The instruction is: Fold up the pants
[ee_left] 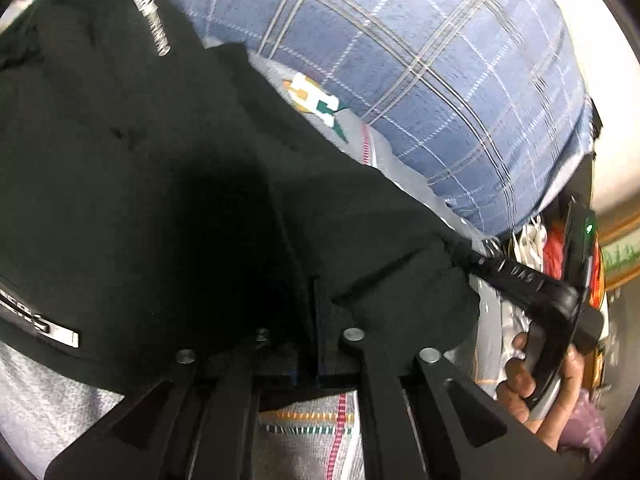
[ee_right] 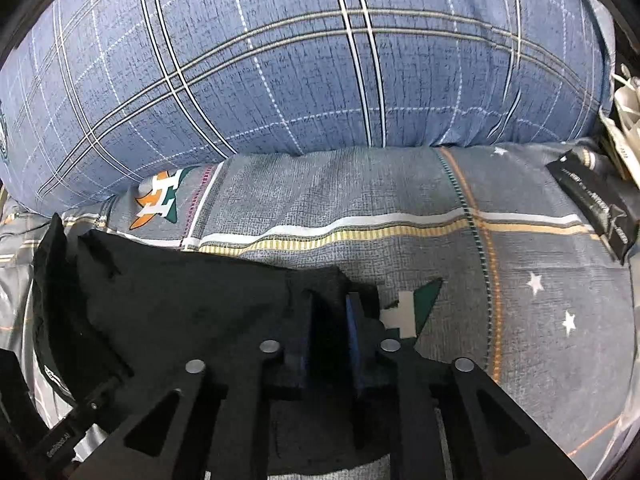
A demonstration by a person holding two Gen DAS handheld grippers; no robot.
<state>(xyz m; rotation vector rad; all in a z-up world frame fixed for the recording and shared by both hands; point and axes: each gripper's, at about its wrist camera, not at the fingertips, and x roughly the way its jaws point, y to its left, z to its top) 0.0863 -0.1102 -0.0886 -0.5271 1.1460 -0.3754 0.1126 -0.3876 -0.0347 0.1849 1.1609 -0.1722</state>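
Black pants point(ee_right: 180, 304) lie bunched on a grey patterned bedsheet point(ee_right: 540, 320), just in front of a blue plaid pillow point(ee_right: 300, 60). The right gripper point(ee_right: 330, 320) pinches a fold of the dark cloth between nearly closed jaws. The left gripper point(ee_left: 316, 300) is buried in the fabric, its jaws narrowly apart and seemingly clamping it, though shadow hides the contact.
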